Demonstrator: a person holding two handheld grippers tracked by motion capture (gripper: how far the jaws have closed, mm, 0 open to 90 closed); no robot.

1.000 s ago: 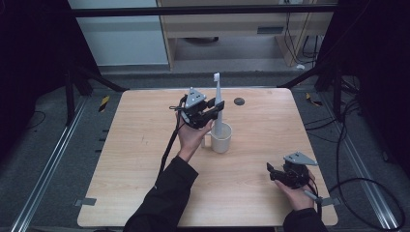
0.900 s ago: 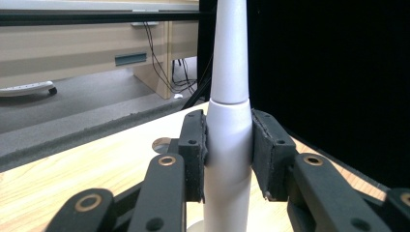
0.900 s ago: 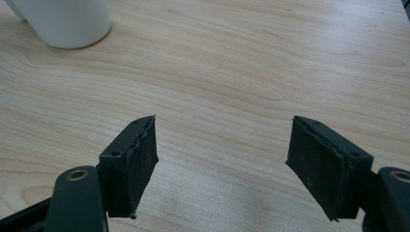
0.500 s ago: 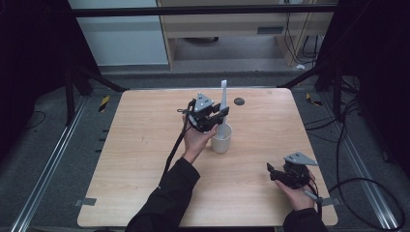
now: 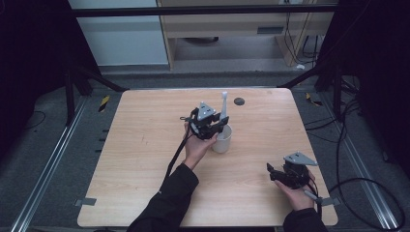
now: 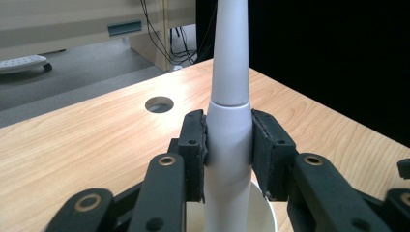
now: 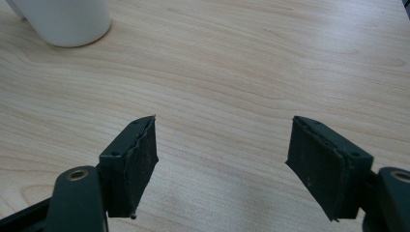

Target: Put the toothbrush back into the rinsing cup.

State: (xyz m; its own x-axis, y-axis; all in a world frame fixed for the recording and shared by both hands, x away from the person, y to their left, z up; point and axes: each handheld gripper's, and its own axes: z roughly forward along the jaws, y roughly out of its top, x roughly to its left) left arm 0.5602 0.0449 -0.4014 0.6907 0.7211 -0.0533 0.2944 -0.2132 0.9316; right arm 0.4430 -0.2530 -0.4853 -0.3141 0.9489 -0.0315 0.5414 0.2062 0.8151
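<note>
The fingers (image 6: 193, 145) of the left gripper (image 6: 227, 150) are clamped on the thick white handle of one electric toothbrush (image 6: 229, 96), one pad on each side, just below the seam where the handle meets its tapering neck. The toothbrush stands upright, and its lower end sits inside the one white cup (image 6: 263, 217) whose rim shows directly under the fingers. From above, the left gripper (image 5: 212, 126) is held over the middle of the wooden worktop (image 5: 135, 159), with the toothbrush (image 5: 223, 104) rising above it and the cup (image 5: 222, 140) standing on the worktop just beside the person's left hand (image 5: 196, 147).

The right gripper (image 7: 222, 164) has its two fingers (image 7: 135, 159) spread wide apart with nothing between them, only bare worktop (image 7: 251, 67) below. It rests low near the front right corner, well apart from the cup (image 7: 63, 21). One round hole (image 5: 239, 101) lies in the worktop behind the toothbrush.
</note>
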